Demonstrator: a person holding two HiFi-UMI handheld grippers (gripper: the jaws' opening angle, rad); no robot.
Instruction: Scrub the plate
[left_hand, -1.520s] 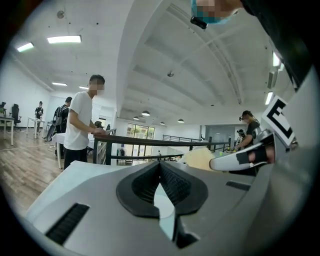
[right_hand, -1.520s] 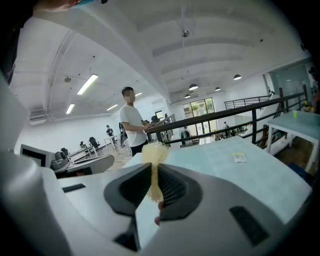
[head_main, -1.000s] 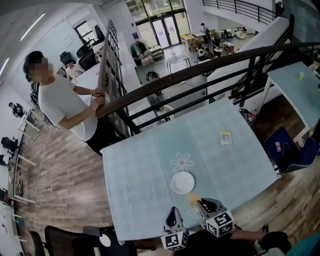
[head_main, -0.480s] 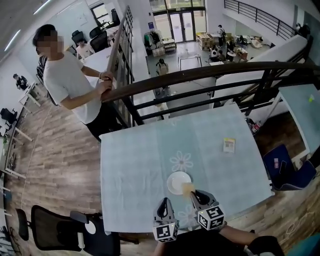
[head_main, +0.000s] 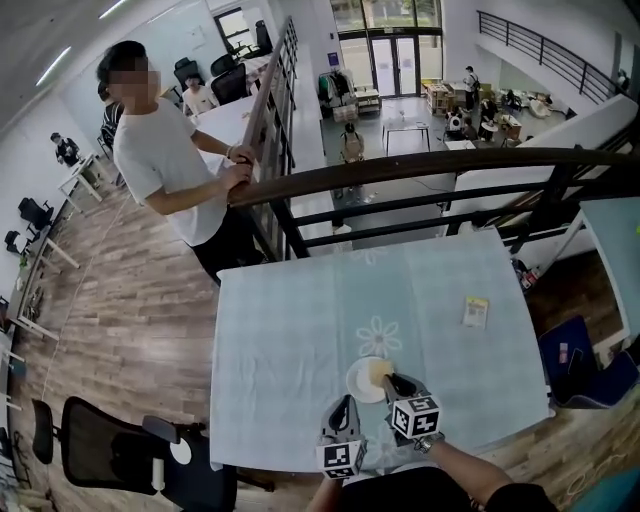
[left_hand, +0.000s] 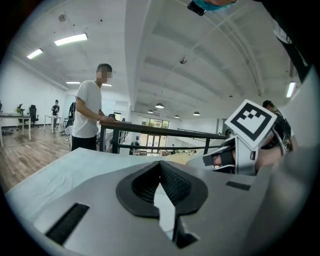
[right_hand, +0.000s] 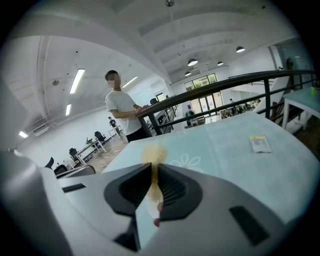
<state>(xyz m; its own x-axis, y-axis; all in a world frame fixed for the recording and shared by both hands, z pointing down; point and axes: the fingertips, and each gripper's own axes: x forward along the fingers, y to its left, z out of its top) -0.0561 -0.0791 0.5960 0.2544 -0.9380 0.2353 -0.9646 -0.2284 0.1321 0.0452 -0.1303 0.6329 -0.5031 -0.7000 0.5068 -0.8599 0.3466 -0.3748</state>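
Note:
A small white plate (head_main: 359, 381) lies on the pale blue tablecloth near the table's front edge. My right gripper (head_main: 387, 382) is shut on a yellow-brown sponge (head_main: 380, 371), which rests over the plate's right part. The right gripper view shows that sponge (right_hand: 152, 154) pinched between the dark jaws of the right gripper (right_hand: 154, 169); the plate is hidden there. My left gripper (head_main: 344, 404) hovers just left of and nearer than the plate, apart from it. In its own view the left gripper (left_hand: 161, 166) is shut with nothing in it.
A white and yellow packet (head_main: 475, 311) lies on the table's right side, also the packet (right_hand: 260, 144). A dark railing (head_main: 420, 165) runs behind the table, with a person (head_main: 170, 165) leaning on it. A black chair (head_main: 110, 450) stands at lower left.
My right gripper has carried the sponge from the cloth beside the plate onto the plate's right part. The left gripper has stayed close beside it. The head view has shifted.

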